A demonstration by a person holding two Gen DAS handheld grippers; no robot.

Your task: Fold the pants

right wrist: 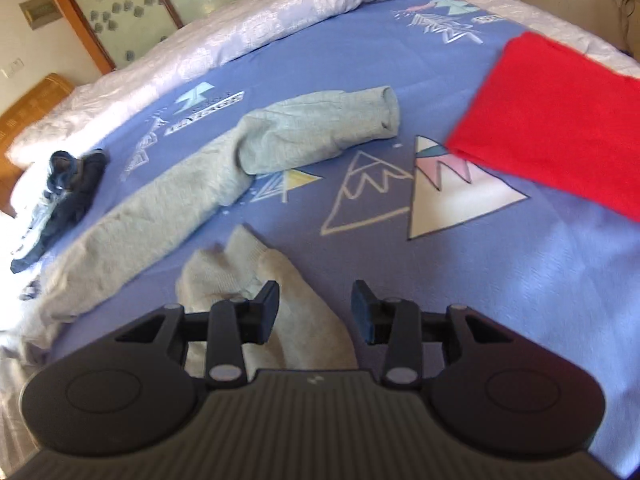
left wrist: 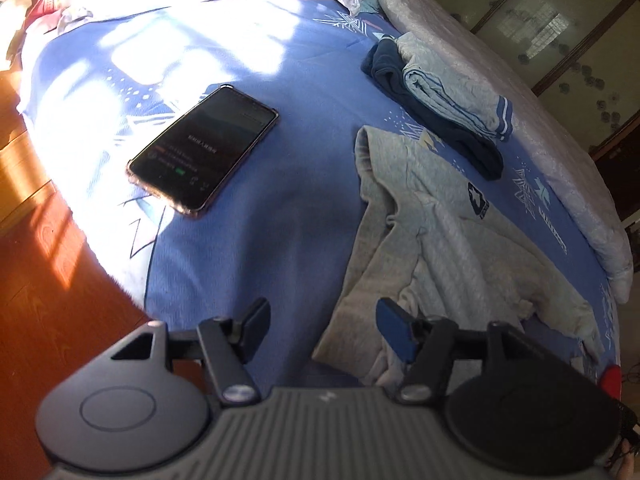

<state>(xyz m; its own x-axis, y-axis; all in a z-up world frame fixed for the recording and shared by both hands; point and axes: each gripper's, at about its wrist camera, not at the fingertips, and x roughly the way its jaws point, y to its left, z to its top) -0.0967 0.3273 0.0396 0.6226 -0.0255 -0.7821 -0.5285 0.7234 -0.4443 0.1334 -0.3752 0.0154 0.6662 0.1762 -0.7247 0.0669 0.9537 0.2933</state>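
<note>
Grey pants spread crumpled on blue bedsheet, waist end bunched near bed edge, one leg running away toward pale quilt and doubled back on itself at the cuff; second leg end lying close under right tool. Not yet flattened, no fold made. Left gripper spread, nothing between the jaws, hovering just above sheet with right-hand finger over the near hem of the pants. Right gripper also spread, empty, left-hand finger over the near leg end, fabric not pinched. Folded stack of navy and light-blue clothes just beyond the pants; phone face up on sheet, well to the left; red cloth off to the right. Risks, judged: pinch likely to catch only one layer of the bunched waist, leaving the rest to drag and twist; doubled-back leg apt to stay kinked if pants lifted before straightening; sheet itself liable to be grabbed along with thin fabric given steep downward approach; sweep of left tool toward the phone could push it toward the bed edge and wooden floor; straightened leg could disturb the folded stack.
</note>
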